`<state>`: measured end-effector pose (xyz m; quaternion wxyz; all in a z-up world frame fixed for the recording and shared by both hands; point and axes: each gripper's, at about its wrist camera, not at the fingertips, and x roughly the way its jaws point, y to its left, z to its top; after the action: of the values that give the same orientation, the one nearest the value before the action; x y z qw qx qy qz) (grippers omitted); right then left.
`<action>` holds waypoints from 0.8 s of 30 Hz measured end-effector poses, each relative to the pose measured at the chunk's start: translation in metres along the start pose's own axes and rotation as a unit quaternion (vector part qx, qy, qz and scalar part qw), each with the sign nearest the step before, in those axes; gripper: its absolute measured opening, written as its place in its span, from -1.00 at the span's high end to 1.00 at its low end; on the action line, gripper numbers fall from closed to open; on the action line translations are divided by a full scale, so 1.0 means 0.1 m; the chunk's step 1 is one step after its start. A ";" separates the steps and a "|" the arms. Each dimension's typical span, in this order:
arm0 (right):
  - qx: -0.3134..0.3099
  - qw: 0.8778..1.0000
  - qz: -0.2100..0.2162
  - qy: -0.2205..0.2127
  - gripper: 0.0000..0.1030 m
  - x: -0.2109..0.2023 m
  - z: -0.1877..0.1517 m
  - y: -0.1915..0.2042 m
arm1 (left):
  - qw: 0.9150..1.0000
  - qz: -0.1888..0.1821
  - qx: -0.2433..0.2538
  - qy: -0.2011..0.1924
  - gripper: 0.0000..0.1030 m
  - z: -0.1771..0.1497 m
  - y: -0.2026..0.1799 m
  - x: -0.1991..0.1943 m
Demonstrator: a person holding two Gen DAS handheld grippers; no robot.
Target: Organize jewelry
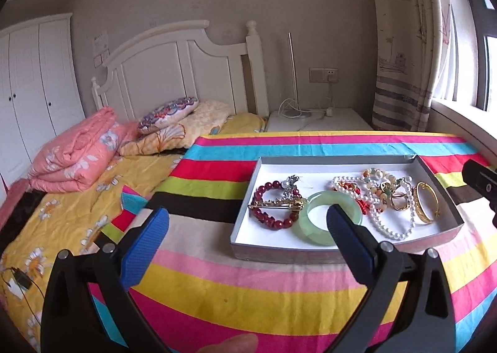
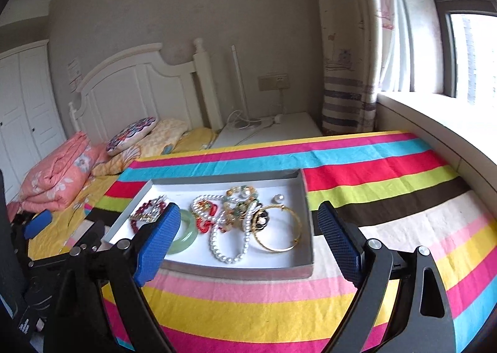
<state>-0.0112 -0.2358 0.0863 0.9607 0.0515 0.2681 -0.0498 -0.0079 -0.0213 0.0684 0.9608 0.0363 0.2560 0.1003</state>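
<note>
Right wrist view: right tool (image 2: 248,238) wide open, empty, over shallow tray (image 2: 306,194) holding jade bangle (image 2: 186,236), pearl strand (image 2: 228,255), gold bangle (image 2: 279,247); left tool (image 1: 248,235) likewise open, empty.

Rainbow-striped cloth (image 1: 279,300) covers the tabletop; white-lined tray (image 1: 326,163) holds a pale green bangle (image 1: 313,222) (beside dark red beads (image 1: 264,197)), white pearls (image 1: 391,228).
</note>
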 end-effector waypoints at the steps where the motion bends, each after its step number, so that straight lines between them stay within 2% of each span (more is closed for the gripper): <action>1: -0.002 1.000 -0.016 0.004 -0.68 0.04 -0.01 0.01 | 1.000 -0.005 -0.004 0.010 -0.95 -0.02 0.01 0.05; 5: -0.029 0.999 -0.020 0.030 -0.68 0.21 -0.10 0.07 | 1.000 -0.020 0.011 0.017 -0.95 -0.10 -0.04 0.14; 11: -0.054 0.997 -0.027 0.037 -0.68 0.30 -0.27 0.17 | 0.998 -0.059 0.018 0.016 -0.95 -0.17 -0.09 0.16; 18: -0.034 0.998 -0.043 0.019 -0.68 0.20 -0.29 0.08 | 0.995 -0.095 -0.006 0.032 -0.95 -0.21 0.01 0.18; 24: -0.046 0.996 -0.051 0.048 -0.68 0.28 -0.32 0.10 | 0.994 -0.107 0.001 0.037 -0.95 -0.24 -0.04 0.18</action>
<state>-0.0020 -0.2241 0.0455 0.9443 -0.0039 0.3183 -0.0840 -0.0044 -0.0211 0.0384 0.9557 0.0062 0.2944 -0.0016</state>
